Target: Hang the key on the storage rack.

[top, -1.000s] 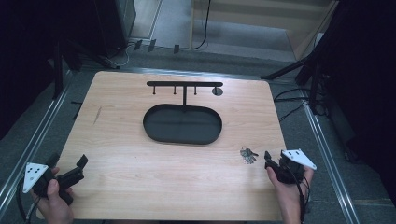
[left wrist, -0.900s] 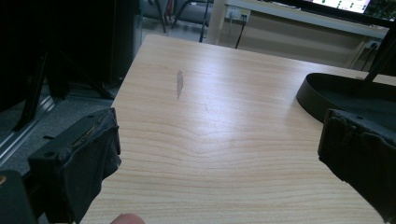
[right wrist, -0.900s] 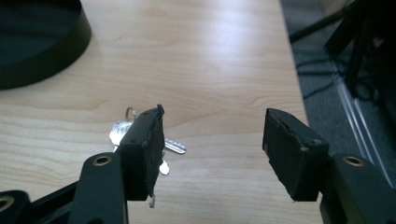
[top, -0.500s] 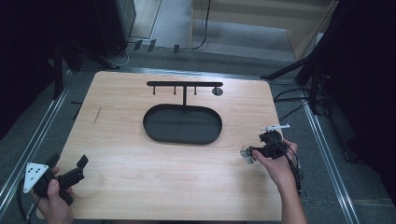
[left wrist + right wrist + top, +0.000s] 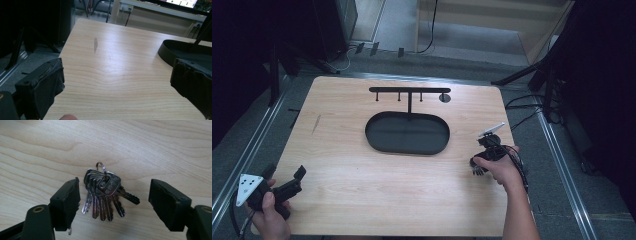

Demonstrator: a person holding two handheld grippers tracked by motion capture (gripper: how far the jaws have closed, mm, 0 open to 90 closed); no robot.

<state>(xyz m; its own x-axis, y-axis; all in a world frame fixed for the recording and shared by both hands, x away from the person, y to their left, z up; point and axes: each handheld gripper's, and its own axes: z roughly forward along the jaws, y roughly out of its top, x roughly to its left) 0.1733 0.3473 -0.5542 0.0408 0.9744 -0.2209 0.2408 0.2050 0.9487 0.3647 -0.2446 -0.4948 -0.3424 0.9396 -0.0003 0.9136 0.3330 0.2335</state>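
- The keys (image 5: 103, 195) lie flat on the wooden surface (image 5: 150, 150) near its right edge, a fanned bunch on one small ring, blades pointing toward my right gripper's camera.
- In the high view I see the keys (image 5: 477, 168) just beside my right hand (image 5: 502, 167), half hidden under it.
- My right gripper (image 5: 113, 202) sits low over the bunch — its fingers (image 5: 66, 203) are spread wide, one on each side of the keys, neither touching them that I can tell.
- From above, the right gripper (image 5: 490, 147) points down toward the surface, its grey plate tilted up.
- The black oval tray (image 5: 407, 133) sits mid-surface, well apart from the keys, to their left.
- Behind the tray stands a black rack (image 5: 409, 92) with small pegs under a long bar.
- My left gripper (image 5: 294, 182) is at the near left corner of the surface — fingers (image 5: 47, 85) spread, nothing between them but bare wood.
- Its view catches the tray's (image 5: 175, 50) rim at the right, and a faint grey smudge (image 5: 95, 44) on the wood.
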